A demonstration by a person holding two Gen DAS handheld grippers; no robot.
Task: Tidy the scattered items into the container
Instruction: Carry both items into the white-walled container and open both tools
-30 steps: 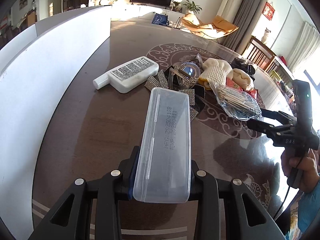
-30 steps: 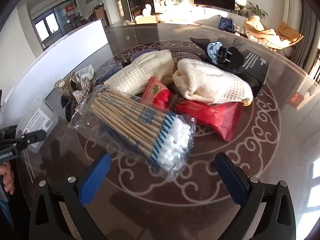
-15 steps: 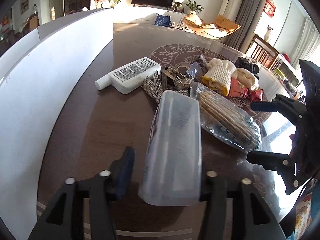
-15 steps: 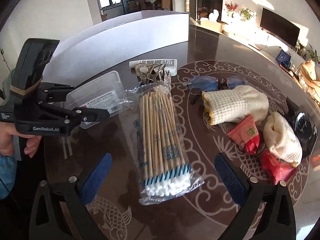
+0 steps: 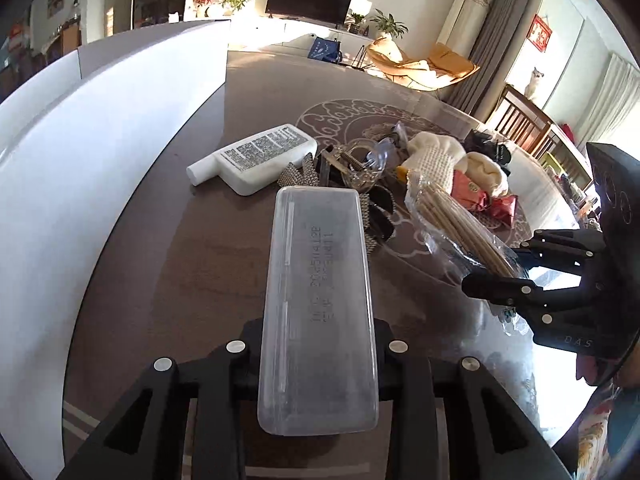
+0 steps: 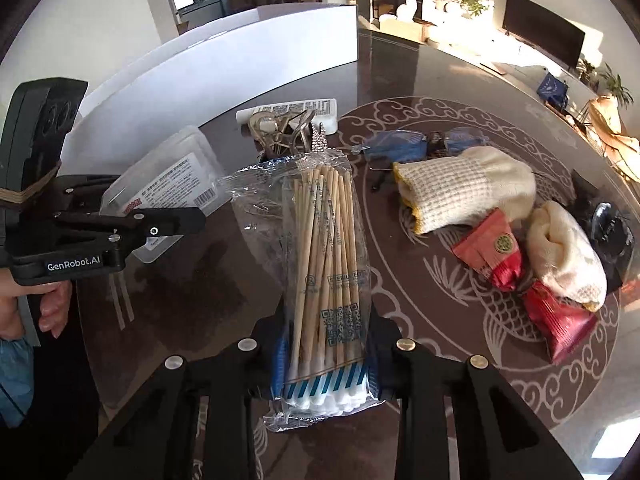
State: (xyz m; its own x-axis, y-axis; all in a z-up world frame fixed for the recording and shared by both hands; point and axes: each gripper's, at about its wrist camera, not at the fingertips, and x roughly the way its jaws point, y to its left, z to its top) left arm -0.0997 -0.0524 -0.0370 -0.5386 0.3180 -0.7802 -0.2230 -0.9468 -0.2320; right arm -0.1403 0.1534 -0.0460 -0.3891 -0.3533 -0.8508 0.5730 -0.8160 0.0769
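Left gripper (image 5: 318,354): clamped on the near end of a clear plastic box (image 5: 318,312), held long end forward above the dark glass-topped table (image 5: 160,260).
Right gripper (image 6: 326,354): pinched around the cotton-tipped end of a bag of cotton swabs (image 6: 326,280), wooden sticks pointing away toward the clutter.
Clear plastic box: closed lid up in the left wrist view, embossed lettering along it; in the right wrist view, seen from the other side (image 6: 168,192), with a printed label and barcode.
Bag of cotton swabs: in the left wrist view, just right of the box (image 5: 456,220), its far end inside the right gripper's black fingers (image 5: 500,286).
Left wrist view only: back label of the white bottle (image 5: 256,160) lying flat beyond the box; embossed lid text.
Right wrist view only: left gripper from the side (image 6: 152,226) with "GenRobot.AI" marking, bare fingers curled under its handle; blue-lensed glasses (image 6: 420,146) past the swabs.
Remaining clutter: cream knit gloves (image 6: 468,188), red sachets (image 6: 520,280), metal clips (image 6: 280,128) and a black hair claw (image 6: 608,228), spread over the table's cloud pattern.
Backdrop: white board (image 6: 224,64) standing along the table edge.
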